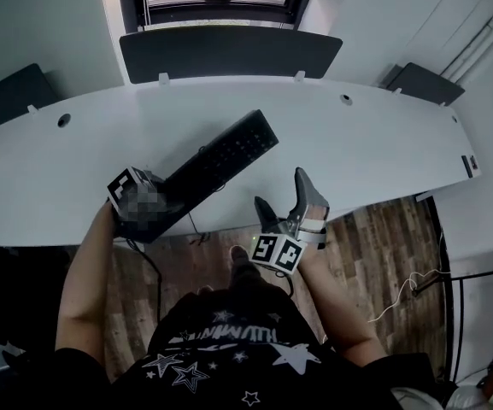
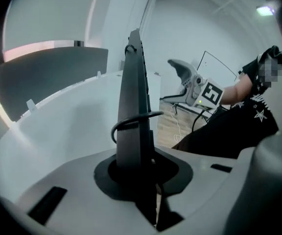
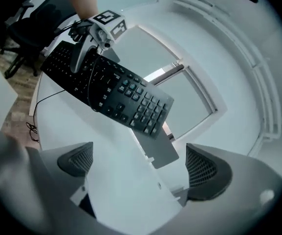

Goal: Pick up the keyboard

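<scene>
**Head view.** A person is being shown from above at a curved white worktop (image 1: 366,148). A black keyboard (image 1: 222,161) is being clamped at its near end by the left hand-held gripper (image 1: 162,207), right at the worktop's front edge. The keyboard is lying slantwise, with its far end pointing away to the right over the worktop. A thin cable (image 1: 194,226) is hanging below it. The right hand-held gripper (image 1: 287,203) is being held just right of the keyboard and apart from it, over the wooden floor (image 1: 383,237). Its jaws are spread, with nothing between them. A dark screen (image 1: 229,54) is standing along the worktop's far edge.

**Left gripper view.** The keyboard (image 2: 133,97) is being seen edge-on, rising straight away from the jaws. The jaws are being pressed onto its end from both sides. The cable (image 2: 131,121) is being looped across its edge just beyond the jaws. The right hand-held gripper (image 2: 182,71) is being seen beyond, to the right, clear of the keyboard.

**Right gripper view.** The jaws are being held wide apart. Only the worktop (image 3: 116,190) is showing between the ribbed pads (image 3: 77,160). The keyboard (image 3: 121,92) is showing well beyond them, with its keys facing the camera. It is being pinched at its far end by the left hand-held gripper (image 3: 87,53).
</scene>
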`<action>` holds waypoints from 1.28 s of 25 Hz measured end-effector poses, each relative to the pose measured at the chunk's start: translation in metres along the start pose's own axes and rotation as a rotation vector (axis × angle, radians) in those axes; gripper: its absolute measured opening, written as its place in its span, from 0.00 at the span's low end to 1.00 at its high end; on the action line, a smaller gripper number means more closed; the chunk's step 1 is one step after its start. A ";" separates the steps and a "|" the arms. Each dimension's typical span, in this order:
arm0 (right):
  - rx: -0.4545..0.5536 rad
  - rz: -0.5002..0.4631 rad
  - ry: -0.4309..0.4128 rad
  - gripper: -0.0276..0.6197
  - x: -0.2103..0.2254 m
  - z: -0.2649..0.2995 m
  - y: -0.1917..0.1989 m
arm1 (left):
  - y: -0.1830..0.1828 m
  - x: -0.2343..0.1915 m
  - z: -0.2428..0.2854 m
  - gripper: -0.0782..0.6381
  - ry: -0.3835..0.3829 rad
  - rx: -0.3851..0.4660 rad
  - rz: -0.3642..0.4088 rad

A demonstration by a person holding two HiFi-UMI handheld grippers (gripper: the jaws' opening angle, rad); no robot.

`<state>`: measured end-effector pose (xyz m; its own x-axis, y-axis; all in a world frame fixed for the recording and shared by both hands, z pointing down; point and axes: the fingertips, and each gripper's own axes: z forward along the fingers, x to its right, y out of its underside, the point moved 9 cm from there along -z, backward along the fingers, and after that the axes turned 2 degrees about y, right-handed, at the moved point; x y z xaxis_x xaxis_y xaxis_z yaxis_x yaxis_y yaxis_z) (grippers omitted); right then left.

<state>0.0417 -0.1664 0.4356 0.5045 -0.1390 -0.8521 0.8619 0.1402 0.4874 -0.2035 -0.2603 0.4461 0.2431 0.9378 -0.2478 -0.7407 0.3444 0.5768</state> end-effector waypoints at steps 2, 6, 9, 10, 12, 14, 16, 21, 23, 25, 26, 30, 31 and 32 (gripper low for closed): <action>-0.036 0.102 -0.009 0.93 0.002 -0.010 0.003 | -0.001 0.007 -0.008 0.21 0.009 0.094 -0.035; -0.086 0.359 -0.064 0.93 -0.005 -0.044 0.020 | 0.003 0.039 -0.014 0.21 0.066 0.267 -0.084; -0.091 0.473 -0.091 0.93 -0.010 -0.070 0.034 | 0.005 0.075 -0.011 0.21 0.142 0.411 -0.101; -0.089 0.494 -0.099 0.93 -0.010 -0.070 0.035 | 0.003 0.080 -0.011 0.21 0.161 0.451 -0.108; -0.084 0.522 -0.125 0.93 -0.012 -0.067 0.036 | -0.001 0.084 -0.011 0.21 0.179 0.509 -0.127; -0.077 0.513 -0.159 0.93 -0.017 -0.076 0.041 | 0.000 0.100 -0.008 0.21 0.184 0.546 -0.148; -0.058 0.470 -0.172 0.92 -0.023 -0.087 0.044 | 0.004 0.121 -0.008 0.21 0.175 0.579 -0.157; -0.048 0.531 -0.191 0.77 -0.024 -0.102 0.050 | 0.006 0.146 -0.004 0.21 0.112 0.641 -0.158; -0.047 0.576 -0.189 0.72 -0.019 -0.111 0.060 | 0.002 0.154 0.001 0.21 0.107 0.684 -0.177; -0.045 0.624 -0.148 0.53 -0.010 -0.127 0.073 | -0.003 0.168 0.004 0.21 0.109 0.734 -0.202; -0.041 0.646 -0.116 0.40 -0.004 -0.135 0.080 | -0.006 0.176 0.004 0.21 0.107 0.759 -0.213; -0.018 0.738 -0.031 0.17 0.018 -0.160 0.101 | -0.019 0.204 0.004 0.21 0.080 0.818 -0.238; -0.017 0.757 -0.020 0.10 0.021 -0.162 0.105 | -0.021 0.208 0.004 0.21 0.074 0.829 -0.241; -0.017 0.771 -0.014 0.08 0.024 -0.164 0.109 | -0.023 0.211 0.005 0.21 0.066 0.839 -0.243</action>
<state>0.1392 0.0060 0.4372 0.9627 -0.0078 -0.2704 0.2656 0.2176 0.9392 -0.1315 -0.0704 0.3846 0.2780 0.8391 -0.4676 0.0382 0.4767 0.8782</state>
